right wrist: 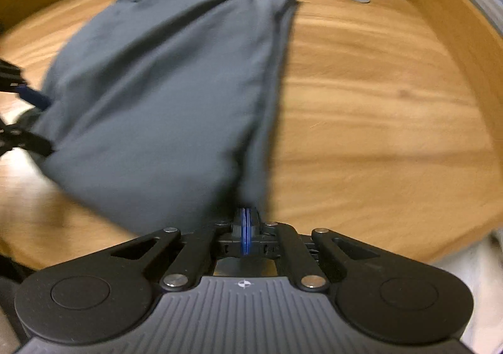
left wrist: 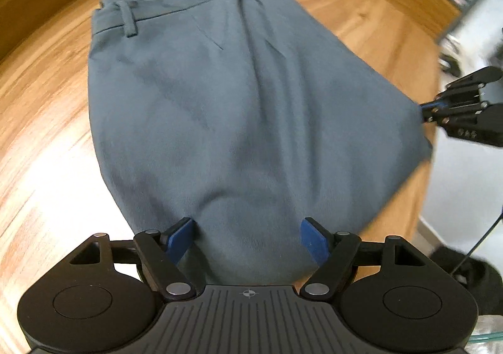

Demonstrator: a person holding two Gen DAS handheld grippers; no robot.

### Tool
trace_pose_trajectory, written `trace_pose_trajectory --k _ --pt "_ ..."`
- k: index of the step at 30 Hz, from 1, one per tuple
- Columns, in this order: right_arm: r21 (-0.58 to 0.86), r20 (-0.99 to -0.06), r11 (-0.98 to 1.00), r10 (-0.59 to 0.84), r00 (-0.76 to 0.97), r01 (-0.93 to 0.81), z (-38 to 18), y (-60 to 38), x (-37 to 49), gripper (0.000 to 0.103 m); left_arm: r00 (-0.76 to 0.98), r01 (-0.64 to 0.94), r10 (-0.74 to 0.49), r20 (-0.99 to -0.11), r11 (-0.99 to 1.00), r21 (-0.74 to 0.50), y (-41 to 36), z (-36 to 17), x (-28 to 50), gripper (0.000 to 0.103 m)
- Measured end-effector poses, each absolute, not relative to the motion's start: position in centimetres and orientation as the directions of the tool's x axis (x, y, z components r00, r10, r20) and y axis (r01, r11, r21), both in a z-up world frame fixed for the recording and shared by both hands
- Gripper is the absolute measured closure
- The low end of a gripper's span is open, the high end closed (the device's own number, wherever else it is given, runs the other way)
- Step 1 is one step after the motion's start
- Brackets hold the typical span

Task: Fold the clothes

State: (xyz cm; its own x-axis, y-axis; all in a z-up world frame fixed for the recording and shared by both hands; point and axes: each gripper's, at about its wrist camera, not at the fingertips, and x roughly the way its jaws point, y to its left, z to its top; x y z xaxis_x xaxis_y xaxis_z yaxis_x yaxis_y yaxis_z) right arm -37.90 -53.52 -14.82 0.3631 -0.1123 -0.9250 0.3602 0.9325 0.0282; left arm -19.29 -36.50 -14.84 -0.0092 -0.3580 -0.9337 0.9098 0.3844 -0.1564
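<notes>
My right tongs pinch the grey trousers' near edge, left tongs spread around cloth; I'd keep both level over the bench.

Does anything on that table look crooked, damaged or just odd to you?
Nothing looks damaged or spilled. The grey trousers lie slightly skewed on the wooden table, with soft wrinkles. The right gripper pinches one corner, while the left gripper is open around the cloth's near edge.
</notes>
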Motion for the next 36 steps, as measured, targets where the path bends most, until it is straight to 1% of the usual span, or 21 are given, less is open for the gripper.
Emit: trace_pose_trajectory --k 4,8,12,14,15,16,17,21,23,28,29,30,31,33,36 --pt "0.065 -0.921 0.941 -0.072 0.383 0.333 -14.9 -58.5 -37.1 0.103 0.040 0.837 -0.324 -0.945 0.527 -0.145 -38.4 -15.2 -19.2 0.022" --pt "0.122 -0.901 0.951 -0.015 0.434 0.286 -13.8 -61.4 -36.6 0.102 0.073 0.792 -0.314 -0.947 0.595 -0.136 -38.6 -15.1 -19.6 0.023" --pt "0.209 -0.873 0.945 0.063 0.483 0.253 -12.6 -62.4 -36.6 0.096 0.092 0.779 -0.303 -0.948 0.616 -0.121 -37.9 -14.6 -20.5 0.023" --pt "0.267 -0.856 0.935 0.120 0.502 0.232 -12.3 -62.3 -36.9 0.081 0.110 0.782 -0.300 -0.947 0.614 -0.104 -37.4 -14.2 -20.9 0.023" --pt "0.293 -0.849 0.931 0.147 0.508 0.219 -12.2 -62.0 -37.1 0.068 0.119 0.786 -0.297 -0.947 0.612 -0.093 -37.4 -13.8 -20.9 0.023" --pt "0.310 -0.842 0.929 0.171 0.511 0.200 -12.2 -61.5 -37.3 0.059 0.131 0.789 -0.290 -0.948 0.610 -0.078 -37.2 -13.7 -21.0 0.023" --pt "0.327 -0.836 0.928 0.194 0.514 0.181 -12.2 -61.1 -37.5 0.057 0.143 0.791 -0.283 -0.948 0.608 -0.062 -37.0 -13.5 -21.1 0.023" --pt "0.364 -0.835 0.916 0.240 0.495 0.169 -12.9 -59.2 -37.7 0.057 0.173 0.793 -0.271 -0.947 0.608 -0.029 -35.3 -13.0 -21.2 0.022" --pt "0.419 -0.819 0.889 0.284 0.499 0.182 -13.2 -58.6 -38.1 0.056 0.168 0.793 -0.272 -0.948 0.609 -0.034 -33.7 -12.6 -20.8 0.022" --pt "0.393 -0.843 0.908 0.291 0.453 0.149 -14.0 -55.5 -38.1 0.057 0.150 0.801 -0.271 -0.951 0.597 -0.044 -32.3 -13.0 -20.4 0.022" --pt "0.382 -0.852 0.913 0.286 0.439 0.146 -14.3 -54.9 -38.1 0.060 0.144 0.801 -0.270 -0.952 0.597 -0.048 -32.2 -13.2 -20.3 0.022" --pt "0.365 -0.863 0.919 0.274 0.425 0.148 -14.7 -54.5 -38.0 0.069 0.136 0.801 -0.269 -0.953 0.597 -0.054 -32.2 -13.4 -20.3 0.022" --pt "0.353 -0.870 0.923 0.265 0.415 0.152 -15.1 -54.3 -37.8 0.081 0.128 0.801 -0.269 -0.955 0.596 -0.061 -32.1 -13.6 -20.2 0.022" --pt "0.311 -0.884 0.939 0.228 0.408 0.148 -15.3 -54.0 -37.5 0.084 0.120 0.787 -0.276 -0.954 0.612 -0.078 -32.3 -13.8 -20.2 0.022" --pt "0.245 -0.900 0.962 0.180 0.398 0.120 -15.2 -53.6 -36.6 0.084 0.107 0.765 -0.286 -0.952 0.636 -0.105 -32.5 -14.2 -20.2 0.022"
